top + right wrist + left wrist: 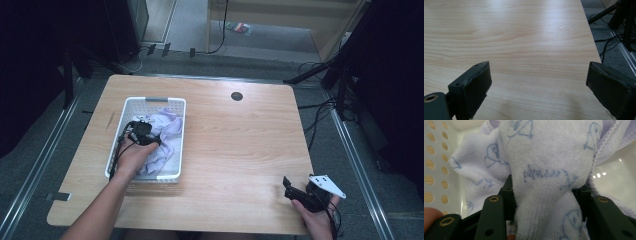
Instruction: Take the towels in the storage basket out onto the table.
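Inside the white basket (177, 137) at the left of the tabletop (240, 145), a pale lilac cloth (167, 132) is gripped by the left gripper (142, 131). From the left gripper view, a thick fold of the cloth (549, 177), printed with faint blue figures, is seen pinched between the two black jaws, which are closed on it; more of the cloth is bunched behind and to the sides. The perforated basket wall (434, 170) is seen close at the left of that view, and the smooth basket floor at the right. The cloth is hemmed in by the basket's walls on all sides.

Near the front right corner of the tabletop, the right gripper (290, 187) is held in a hand (320, 220), well apart from the basket. Its jaws are spread wide with nothing between them, and bare wood is seen beyond them in the right gripper view (537, 82). A small dark round grommet (237, 96) is set in the tabletop toward the far edge. Cables (320, 112) and stand legs are seen on the floor past the right edge.
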{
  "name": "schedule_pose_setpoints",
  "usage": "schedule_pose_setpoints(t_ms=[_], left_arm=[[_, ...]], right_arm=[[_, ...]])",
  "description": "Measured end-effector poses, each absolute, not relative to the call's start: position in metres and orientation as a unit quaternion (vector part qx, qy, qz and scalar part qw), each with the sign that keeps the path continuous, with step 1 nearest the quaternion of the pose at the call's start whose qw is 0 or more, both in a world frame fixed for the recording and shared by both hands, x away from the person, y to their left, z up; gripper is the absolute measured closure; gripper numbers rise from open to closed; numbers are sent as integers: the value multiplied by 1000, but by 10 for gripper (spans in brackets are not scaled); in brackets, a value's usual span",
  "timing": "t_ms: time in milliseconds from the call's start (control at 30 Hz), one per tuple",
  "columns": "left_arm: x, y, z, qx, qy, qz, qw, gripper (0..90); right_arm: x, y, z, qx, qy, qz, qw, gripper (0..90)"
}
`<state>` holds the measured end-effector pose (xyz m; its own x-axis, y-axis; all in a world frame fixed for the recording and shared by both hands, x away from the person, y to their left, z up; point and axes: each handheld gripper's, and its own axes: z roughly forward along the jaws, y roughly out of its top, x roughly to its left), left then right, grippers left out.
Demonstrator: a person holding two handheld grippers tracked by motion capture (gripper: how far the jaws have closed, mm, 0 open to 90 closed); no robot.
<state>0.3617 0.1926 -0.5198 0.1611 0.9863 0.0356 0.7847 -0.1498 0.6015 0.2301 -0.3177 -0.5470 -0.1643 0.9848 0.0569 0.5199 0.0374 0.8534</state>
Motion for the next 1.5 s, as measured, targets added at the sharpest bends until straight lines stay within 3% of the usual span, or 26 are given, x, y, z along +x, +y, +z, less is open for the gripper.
schedule_pose_setpoints(t_ms=[200,533,900,1500], left_arm=[[360,200,-511,714,614,200,271,561],[350,201,-490,690,602,246,319,561],[331,208,-456,632,580,316,405,561],[307,203,-419,578,547,374,477,552]], right_arm=[[230,-318,-547,574,656,390,297,57],[230,-318,-547,573,656,390,297,58],[230,-318,-547,574,656,390,298,57],[230,-318,-547,573,657,390,297,58]])
